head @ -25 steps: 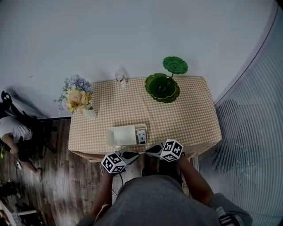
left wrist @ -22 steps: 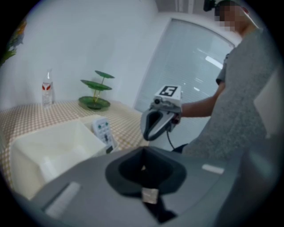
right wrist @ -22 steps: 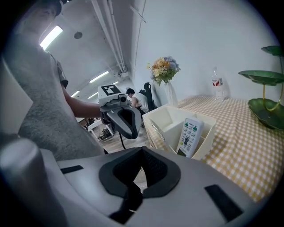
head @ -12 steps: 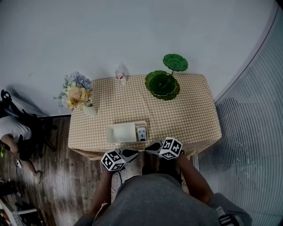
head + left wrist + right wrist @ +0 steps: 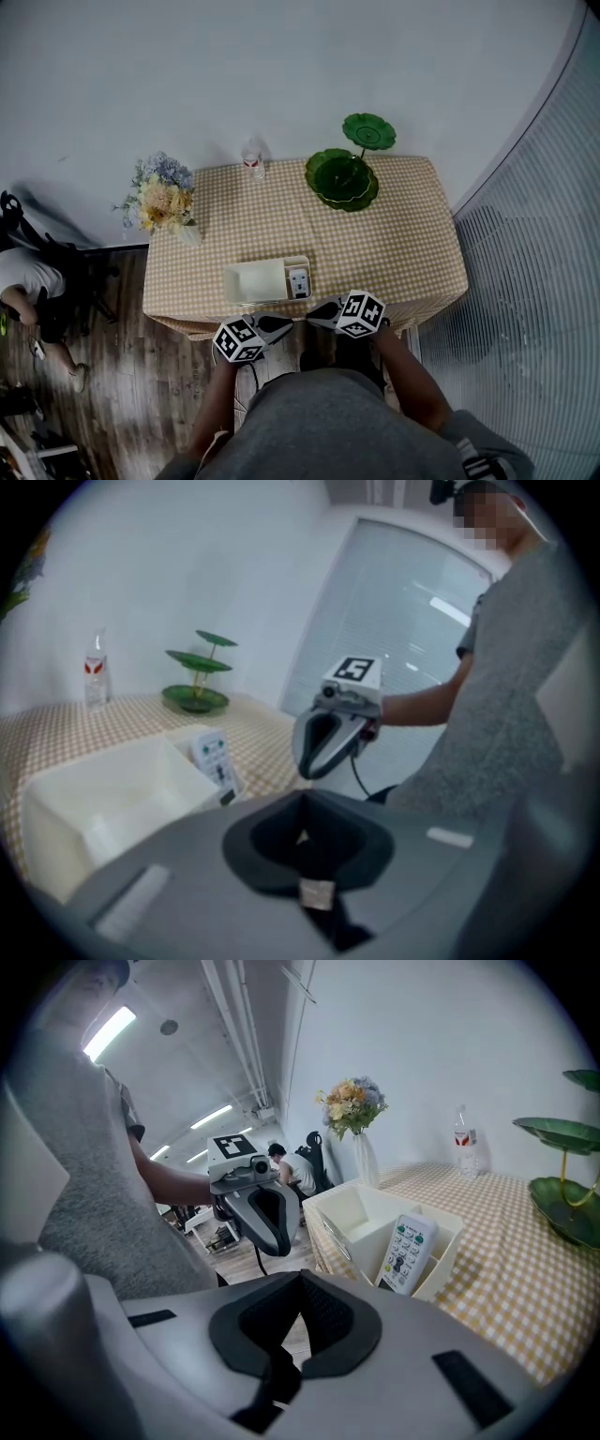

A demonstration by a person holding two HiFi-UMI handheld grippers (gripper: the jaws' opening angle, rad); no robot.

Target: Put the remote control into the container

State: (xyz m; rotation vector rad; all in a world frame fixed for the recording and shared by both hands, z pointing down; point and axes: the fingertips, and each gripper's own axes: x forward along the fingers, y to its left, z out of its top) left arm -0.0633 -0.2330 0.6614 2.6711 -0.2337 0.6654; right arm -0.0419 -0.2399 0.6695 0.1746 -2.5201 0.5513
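Inside the container (image 5: 255, 284) stands the remote control (image 5: 299, 281), print unreadable.

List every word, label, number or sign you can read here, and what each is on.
No legible text anywhere.
Remote control, in the container: button print, too small to read.
Bottle: red label, too blurred to read.
Cube on the left tool: black-and-white square markers, no letters.
Cube on the right tool: the same markers, no letters.
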